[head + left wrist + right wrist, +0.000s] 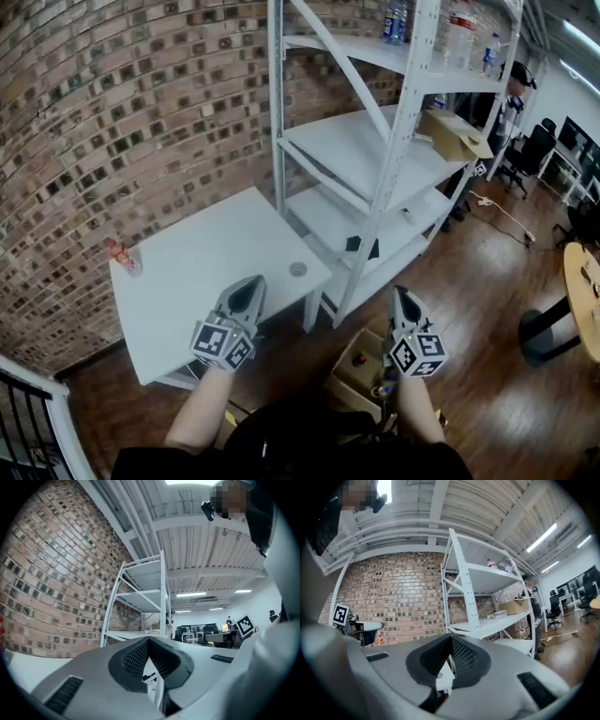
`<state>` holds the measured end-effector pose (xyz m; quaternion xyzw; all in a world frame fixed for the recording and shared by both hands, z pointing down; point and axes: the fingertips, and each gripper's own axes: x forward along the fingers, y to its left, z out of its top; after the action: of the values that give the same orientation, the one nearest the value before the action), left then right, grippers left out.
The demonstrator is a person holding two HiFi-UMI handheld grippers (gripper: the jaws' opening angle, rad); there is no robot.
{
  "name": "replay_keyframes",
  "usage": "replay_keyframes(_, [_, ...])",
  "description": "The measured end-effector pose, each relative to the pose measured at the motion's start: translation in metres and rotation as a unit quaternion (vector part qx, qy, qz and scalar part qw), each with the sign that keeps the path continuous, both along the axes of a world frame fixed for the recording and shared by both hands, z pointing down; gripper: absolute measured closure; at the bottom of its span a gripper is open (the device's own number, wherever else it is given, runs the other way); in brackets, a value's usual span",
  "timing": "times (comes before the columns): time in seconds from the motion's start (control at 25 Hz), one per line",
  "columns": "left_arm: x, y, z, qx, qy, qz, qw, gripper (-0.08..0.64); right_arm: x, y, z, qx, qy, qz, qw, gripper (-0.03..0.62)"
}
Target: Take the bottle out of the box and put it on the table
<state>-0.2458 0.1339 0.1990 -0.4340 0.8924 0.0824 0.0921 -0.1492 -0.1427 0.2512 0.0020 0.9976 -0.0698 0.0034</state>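
An open cardboard box (349,382) stands on the wood floor between my arms, below the right gripper. Inside it a small dark bottle top with a red cap (357,359) shows; the rest of the bottle is hidden. The white table (211,272) stands to the left, by the brick wall. My left gripper (251,287) hovers over the table's near edge, jaws shut and empty, seen the same in the left gripper view (149,641). Above the box, my right gripper (401,296) is also shut with nothing in it (450,637).
A red bottle (121,254) lies at the table's far left corner, and a small round disc (298,269) sits near its right edge. A white shelving rack (380,159) stands behind, holding a cardboard box (456,136) and bottles (395,22). A person (511,98) stands far right.
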Motion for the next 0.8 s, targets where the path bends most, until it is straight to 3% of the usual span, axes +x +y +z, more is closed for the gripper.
replay_keyframes(0.4, [0.049, -0.136, 0.008, 0.001, 0.003, 0.109, 0.9941, 0.560, 0.093, -0.087, 0.002, 0.042, 0.012, 0.079, 0.996, 0.590])
replay_keyframes(0.8, [0.065, -0.192, 0.003, -0.006, 0.002, 0.215, 0.9765, 0.560, 0.138, -0.101, -0.006, 0.040, 0.004, 0.157, 0.987, 0.590])
